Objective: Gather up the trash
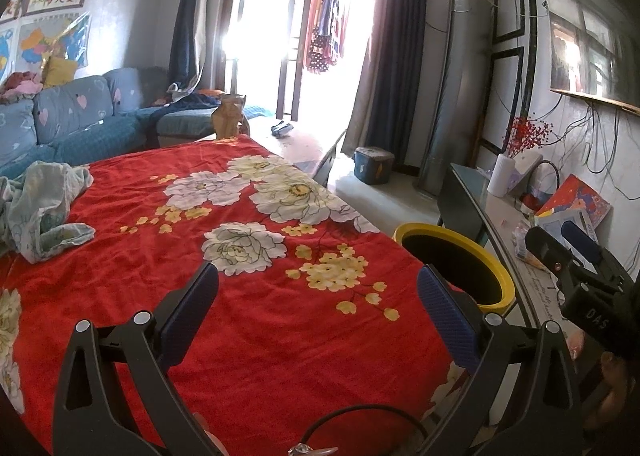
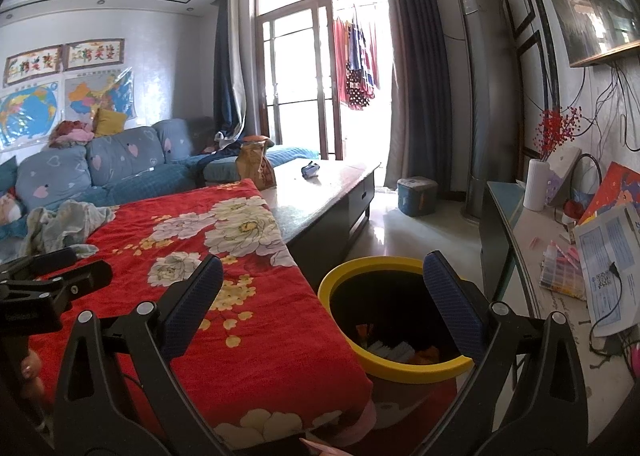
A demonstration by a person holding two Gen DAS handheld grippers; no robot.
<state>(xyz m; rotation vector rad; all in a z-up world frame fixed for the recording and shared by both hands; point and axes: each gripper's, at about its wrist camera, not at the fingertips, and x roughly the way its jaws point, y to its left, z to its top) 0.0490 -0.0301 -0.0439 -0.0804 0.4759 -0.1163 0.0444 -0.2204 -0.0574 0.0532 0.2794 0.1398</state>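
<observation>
We hold the left gripper over the red floral cloth, jaws spread wide and empty; the yellow-rimmed bin stands just beside the cloth's edge; our right gripper hangs above it, jaws spread, gripping nothing; scraps of trash lie inside the bin, below the jaws.

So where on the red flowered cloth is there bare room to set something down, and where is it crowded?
The red cloth lies bare from the crumpled pale fabric at its left edge across to the yellow bin at its right. The glossy table beyond is mostly bare too. The right-hand shelf, with papers and cables, is crowded.
</observation>
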